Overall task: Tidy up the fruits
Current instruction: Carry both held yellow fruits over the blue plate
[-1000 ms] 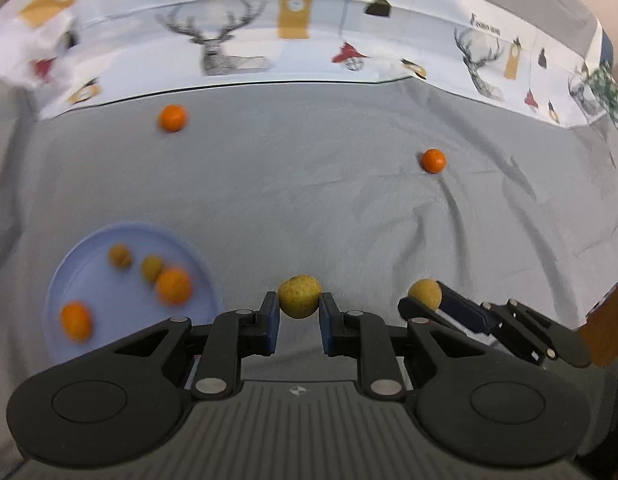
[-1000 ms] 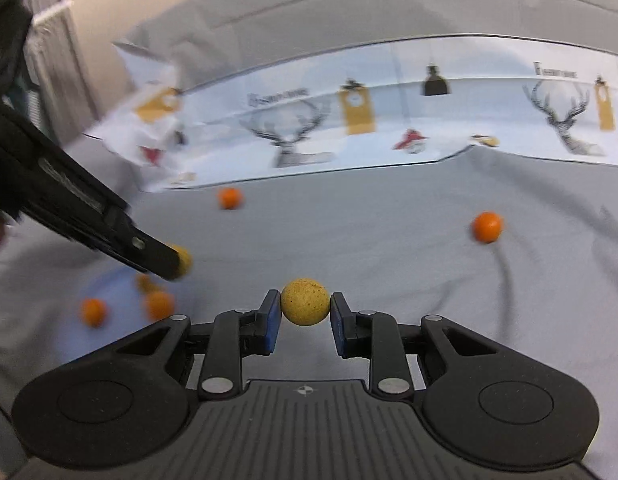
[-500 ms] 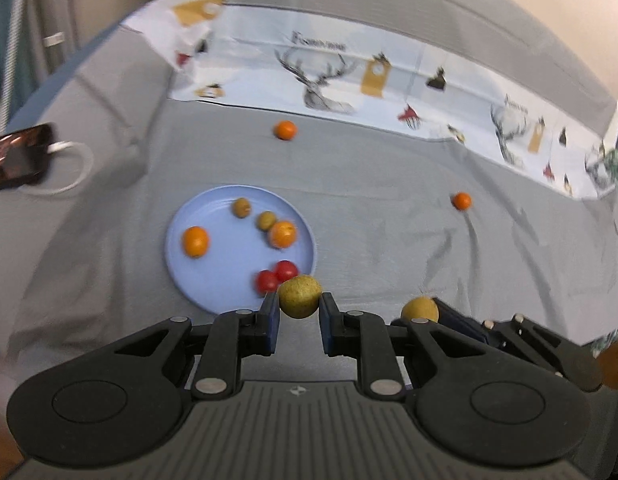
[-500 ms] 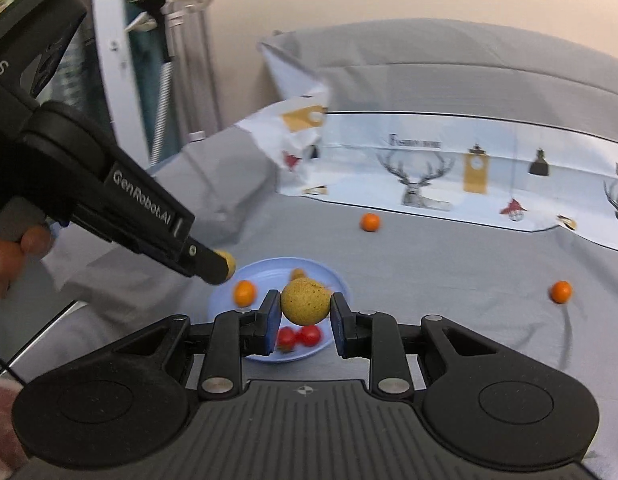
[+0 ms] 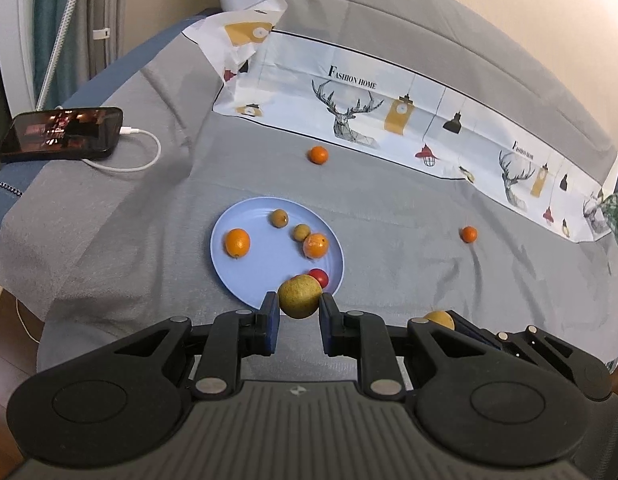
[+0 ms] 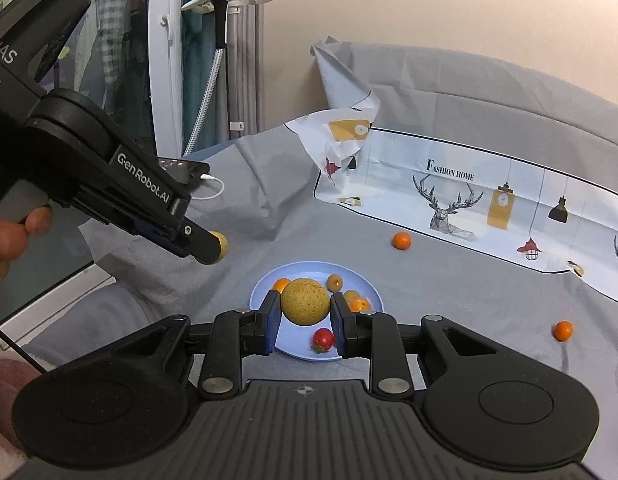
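My left gripper (image 5: 299, 312) is shut on a yellow-green round fruit (image 5: 299, 295), held above the near rim of the blue plate (image 5: 245, 280). My right gripper (image 6: 305, 320) is shut on a yellow round fruit (image 6: 305, 301), held above the same plate (image 6: 373, 292). The plate holds two oranges (image 5: 237, 242), two small brownish fruits (image 5: 279, 218) and red tomatoes (image 5: 319, 276). Two small oranges lie loose on the grey sheet, one behind the plate (image 5: 318, 155) and one to the right (image 5: 468, 234). The right gripper's fruit also shows in the left wrist view (image 5: 439, 317).
A phone (image 5: 61, 134) on a white charging cable (image 5: 141, 152) lies on the sheet's far left corner. A white printed cloth (image 5: 389, 116) lines the back of the bed. A white stand and curtain (image 6: 213, 60) rise at the left beyond the bed edge.
Both grippers have risen and pulled back with their fruits. The plate has come into fuller view and now lies just beyond both grippers' fingertips.
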The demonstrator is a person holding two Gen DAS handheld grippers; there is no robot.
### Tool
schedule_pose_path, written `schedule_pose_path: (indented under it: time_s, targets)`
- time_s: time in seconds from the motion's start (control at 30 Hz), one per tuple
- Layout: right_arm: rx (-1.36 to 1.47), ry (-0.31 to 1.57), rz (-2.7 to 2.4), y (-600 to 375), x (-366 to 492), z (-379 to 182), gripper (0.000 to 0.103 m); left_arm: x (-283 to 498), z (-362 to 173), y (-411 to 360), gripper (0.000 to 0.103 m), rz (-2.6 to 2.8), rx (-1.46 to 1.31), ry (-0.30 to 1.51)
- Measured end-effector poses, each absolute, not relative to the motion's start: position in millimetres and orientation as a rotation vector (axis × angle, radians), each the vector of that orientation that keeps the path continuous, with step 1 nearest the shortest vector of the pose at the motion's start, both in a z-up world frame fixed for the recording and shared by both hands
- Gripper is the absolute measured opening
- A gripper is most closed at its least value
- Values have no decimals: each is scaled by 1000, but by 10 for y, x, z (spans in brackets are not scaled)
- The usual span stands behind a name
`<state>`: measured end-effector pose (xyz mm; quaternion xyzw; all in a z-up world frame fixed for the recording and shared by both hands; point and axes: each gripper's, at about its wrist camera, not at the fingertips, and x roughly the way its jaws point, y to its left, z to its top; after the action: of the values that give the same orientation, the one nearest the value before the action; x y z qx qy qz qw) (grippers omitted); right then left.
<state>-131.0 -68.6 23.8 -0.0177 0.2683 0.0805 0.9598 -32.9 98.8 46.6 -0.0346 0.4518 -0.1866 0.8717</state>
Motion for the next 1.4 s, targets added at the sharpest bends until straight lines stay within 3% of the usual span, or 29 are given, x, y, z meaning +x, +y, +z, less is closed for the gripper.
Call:
schedule_pose_path:
  time_s: [0.63, 1.4]
  targets:
    - [-56, 595, 170, -608, -979, 133, 28, 97, 254, 1029, 23, -355, -107, 974]
    - [-1, 740, 155, -787, -36, -433, 28, 1014, -287, 710, 23, -330, -60, 1098]
